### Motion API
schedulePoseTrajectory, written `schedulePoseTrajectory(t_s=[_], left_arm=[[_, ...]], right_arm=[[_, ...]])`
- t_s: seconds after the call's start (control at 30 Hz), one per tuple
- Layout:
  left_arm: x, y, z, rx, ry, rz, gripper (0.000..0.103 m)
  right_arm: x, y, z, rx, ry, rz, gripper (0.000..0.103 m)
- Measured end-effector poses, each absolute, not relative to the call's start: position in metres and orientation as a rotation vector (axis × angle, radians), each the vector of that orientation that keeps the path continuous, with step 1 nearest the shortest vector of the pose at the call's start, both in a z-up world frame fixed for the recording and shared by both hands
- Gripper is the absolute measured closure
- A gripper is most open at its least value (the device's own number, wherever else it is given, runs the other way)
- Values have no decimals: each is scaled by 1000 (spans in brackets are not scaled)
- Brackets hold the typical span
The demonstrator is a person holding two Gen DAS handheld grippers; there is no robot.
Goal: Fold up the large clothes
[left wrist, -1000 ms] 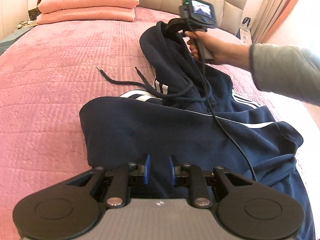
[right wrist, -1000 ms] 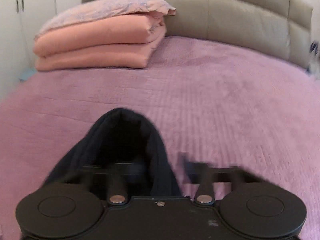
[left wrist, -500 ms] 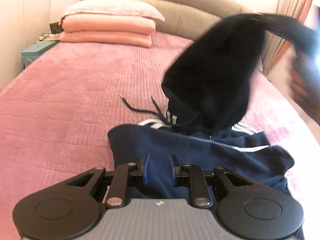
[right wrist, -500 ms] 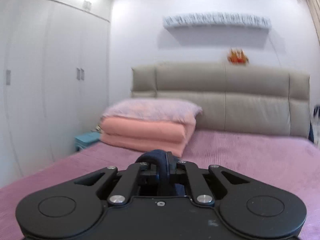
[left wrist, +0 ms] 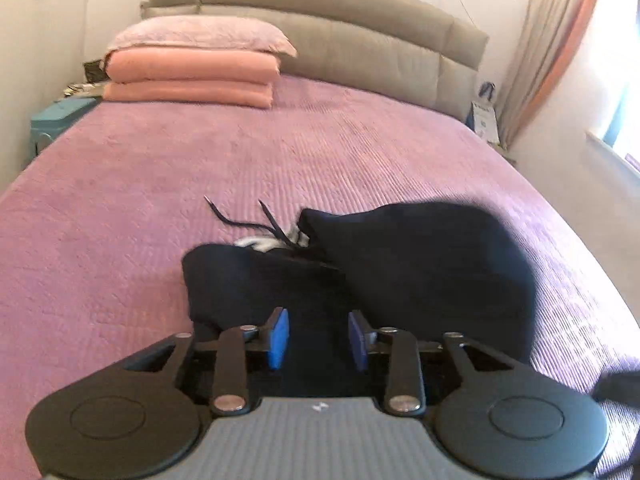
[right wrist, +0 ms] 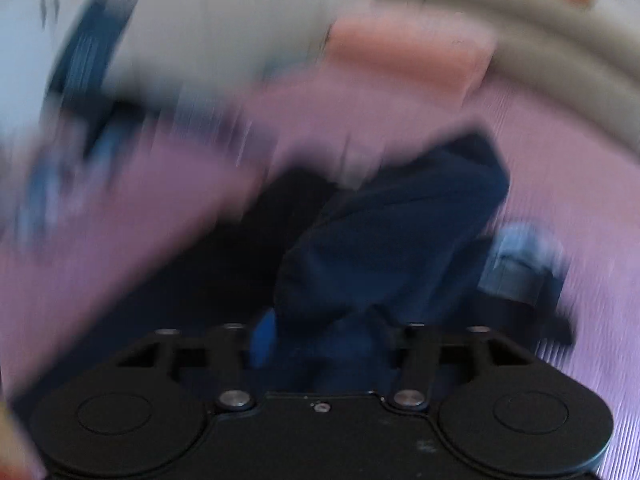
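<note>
Since the earlier frame, the hood of the dark navy hooded sweatshirt with white stripes (left wrist: 400, 276) has been swung from the far side down onto the body, now lying near the front edge of the purple quilted bed (left wrist: 160, 168). Both sets of jaws have just been opening. Left hand-held gripper (left wrist: 318, 338) stands part open above the cloth, gripping nothing. Right hand-held gripper (right wrist: 324, 344) view is blurred; fabric lies between its spread jaws, apparently released. Recommended: flatten the hood squarely, tuck the black drawcords (left wrist: 244, 220) inside.
</note>
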State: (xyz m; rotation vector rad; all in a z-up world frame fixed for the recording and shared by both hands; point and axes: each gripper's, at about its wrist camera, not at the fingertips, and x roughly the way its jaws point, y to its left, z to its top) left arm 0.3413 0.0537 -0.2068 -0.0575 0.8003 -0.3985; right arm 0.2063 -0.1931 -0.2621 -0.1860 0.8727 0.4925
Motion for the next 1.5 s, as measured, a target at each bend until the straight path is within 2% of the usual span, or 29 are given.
schedulePoseTrajectory(t_s=[0.03, 0.1, 0.27, 0.4, 0.63, 0.67, 0.7, 0.73, 0.77, 0.87, 0.97, 1.03, 1.13, 1.23, 1.37, 1.4, 1.43, 1.47, 1.5], left_arm=[[341, 51, -210, -53, 814, -412, 54], [340, 45, -215, -47, 834, -441, 35], [351, 27, -226, -108, 869, -513, 32], [388, 20, -253, -334, 1026, -585, 34], [427, 8, -291, -524, 1196, -582, 34], [433, 5, -298, -538, 1231, -569, 40], [436, 0, -305, -532, 1267, -549, 68], [439, -7, -312, -507, 1289, -535, 91], [438, -13, -316, -478, 1293, -517, 97], [435, -3, -302, -482, 1223, -518, 98], [428, 52, -259, -533, 1069, -507, 98], [426, 92, -247, -554, 1032, -443, 98], [429, 134, -265, -543, 1095, -358, 98], [429, 137, -295, -518, 1161, -363, 98], [425, 138, -307, -580, 1143, -399, 97], [424, 141, -307, -602, 1133, -402, 97], [424, 143, -308, -619, 1126, -407, 97], [424, 144, -308, -628, 1122, -412, 97], [425, 147, -305, -631, 1120, -413, 97]], right_arm=[[194, -195, -275, -198, 937, 498, 38], [182, -204, -284, -179, 1007, 481, 38], [211, -236, -271, 23, 906, 293, 35], [254, -254, -281, 256, 893, 186, 35], [247, -261, -288, 344, 914, 137, 35], [245, -262, -290, 348, 923, 135, 35], [243, -263, -291, 350, 928, 132, 35], [248, -265, -296, 350, 932, 128, 35], [248, -265, -297, 349, 934, 123, 35], [255, -269, -300, 348, 935, 95, 35], [259, -274, -302, 386, 927, 85, 35], [264, -276, -309, 449, 940, 94, 35], [275, -271, -322, 546, 978, 119, 35], [287, -260, -333, 605, 996, 121, 34], [306, -259, -354, 753, 1035, 111, 33], [309, -258, -360, 789, 1054, 113, 39], [311, -256, -366, 839, 1063, 133, 66], [312, -253, -371, 889, 1065, 164, 84], [313, -251, -375, 925, 1065, 184, 90]])
